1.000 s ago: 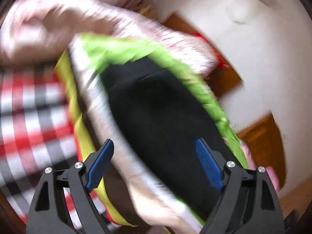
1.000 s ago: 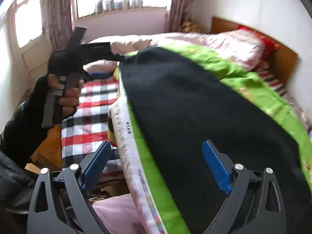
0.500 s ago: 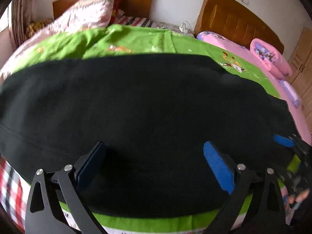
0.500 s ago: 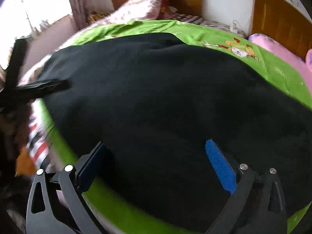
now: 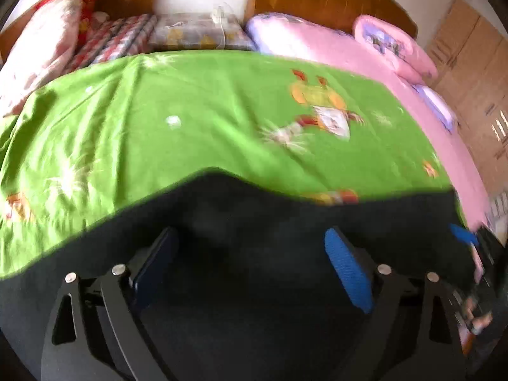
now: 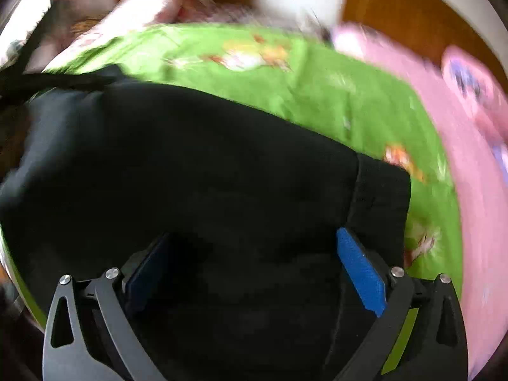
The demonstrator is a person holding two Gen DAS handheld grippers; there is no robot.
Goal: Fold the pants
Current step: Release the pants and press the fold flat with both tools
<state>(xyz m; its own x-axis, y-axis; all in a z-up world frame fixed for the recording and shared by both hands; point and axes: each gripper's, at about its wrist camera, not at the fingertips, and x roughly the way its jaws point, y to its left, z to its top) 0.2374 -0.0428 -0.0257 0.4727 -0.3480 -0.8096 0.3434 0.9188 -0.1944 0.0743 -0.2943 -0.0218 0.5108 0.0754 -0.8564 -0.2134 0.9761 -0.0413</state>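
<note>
The black pants (image 6: 197,171) lie spread flat across the near part of a green cartoon-print bedsheet (image 5: 197,111), their fabric dark, matte and nearly uncreased, with a stitched hem band at the right end. The left gripper (image 5: 250,266) hovers over them, its jaws wide but closing, gripping nothing. The right gripper (image 6: 254,270) is spread wide above the hem end, empty.
</note>
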